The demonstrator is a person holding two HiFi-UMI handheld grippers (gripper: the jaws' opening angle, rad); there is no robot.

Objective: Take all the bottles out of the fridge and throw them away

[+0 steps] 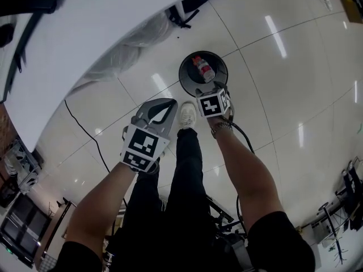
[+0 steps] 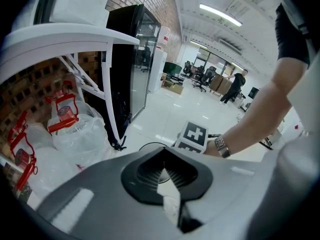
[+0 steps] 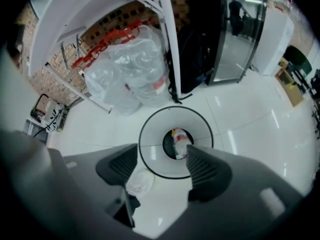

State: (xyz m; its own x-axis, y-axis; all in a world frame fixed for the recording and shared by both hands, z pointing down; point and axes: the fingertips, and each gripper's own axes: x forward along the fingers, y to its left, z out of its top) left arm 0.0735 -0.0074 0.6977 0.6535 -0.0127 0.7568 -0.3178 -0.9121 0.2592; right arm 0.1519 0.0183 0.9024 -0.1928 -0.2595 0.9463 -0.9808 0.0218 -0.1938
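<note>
A round black bin [image 1: 195,81] stands on the white floor in front of my feet, and a clear bottle with a red label [image 1: 203,68] lies at its bottom. My right gripper [image 1: 212,89] hangs over the bin's near rim. In the right gripper view its jaws [image 3: 162,164] stand open and empty, and the bottle [image 3: 179,143] shows between them down in the bin [image 3: 150,154]. My left gripper [image 1: 160,110] is to the left of the bin, shut [image 2: 163,166] with nothing in it. The black glass-door fridge [image 2: 127,69] stands further off, door closed.
A white table [image 1: 85,33] spans the upper left. Under it lie clear plastic bags [image 3: 130,69] of empty jugs with red handles [image 2: 62,116]. A black cable [image 1: 85,132] runs across the floor. My white shoe [image 1: 187,115] is next to the bin.
</note>
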